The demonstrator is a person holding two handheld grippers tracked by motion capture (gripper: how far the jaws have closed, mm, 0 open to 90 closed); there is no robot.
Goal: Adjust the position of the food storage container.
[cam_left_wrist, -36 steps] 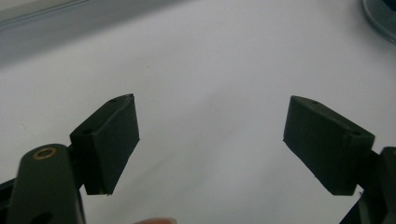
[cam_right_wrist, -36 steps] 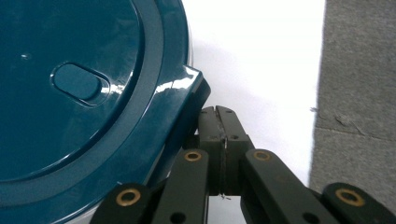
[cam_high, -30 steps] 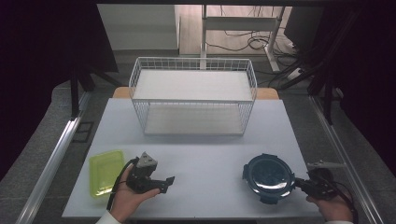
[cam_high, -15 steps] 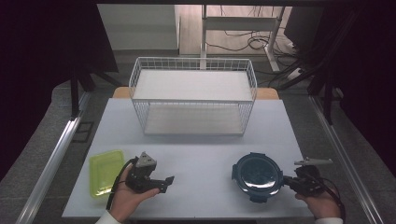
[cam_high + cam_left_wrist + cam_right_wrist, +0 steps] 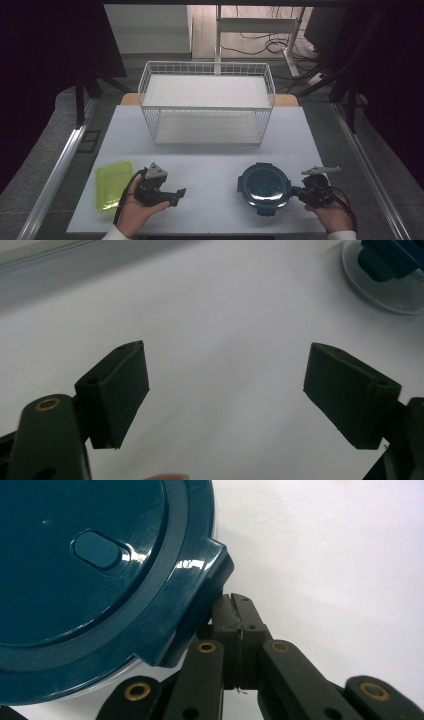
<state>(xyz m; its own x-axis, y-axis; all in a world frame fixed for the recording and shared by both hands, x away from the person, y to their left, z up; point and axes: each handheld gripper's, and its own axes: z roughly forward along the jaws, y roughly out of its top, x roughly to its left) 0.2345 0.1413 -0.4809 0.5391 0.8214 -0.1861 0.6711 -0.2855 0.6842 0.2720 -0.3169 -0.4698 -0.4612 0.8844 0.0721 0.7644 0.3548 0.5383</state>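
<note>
Your right claw (image 5: 295, 191) is pinched completely closed, the two black jaws pressed flat against each other, and its tip sits right up against the side tab of the round dark-blue lid (image 5: 263, 187). In the right gripper view that tab (image 5: 200, 587) overlaps the claw tip (image 5: 231, 611); I honestly can't tell if the jaws have a sliver of the tab caught or are just butted against it. The lid lies flat on the white tabletop (image 5: 210, 165), front right, with a clear rim peeking out under it and a small oval bump (image 5: 97, 549) on top.

Your left claw (image 5: 176, 195) is spread wide with nothing between the jaws, just bare tabletop showing in the left gripper view (image 5: 225, 390). It rests in your left hand (image 5: 137, 210) at the front left, well apart from the lid. Just beside that hand lies a yellow-green tray (image 5: 111, 182). The white wire basket (image 5: 207, 107) stands at the back middle of the tabletop.
</note>
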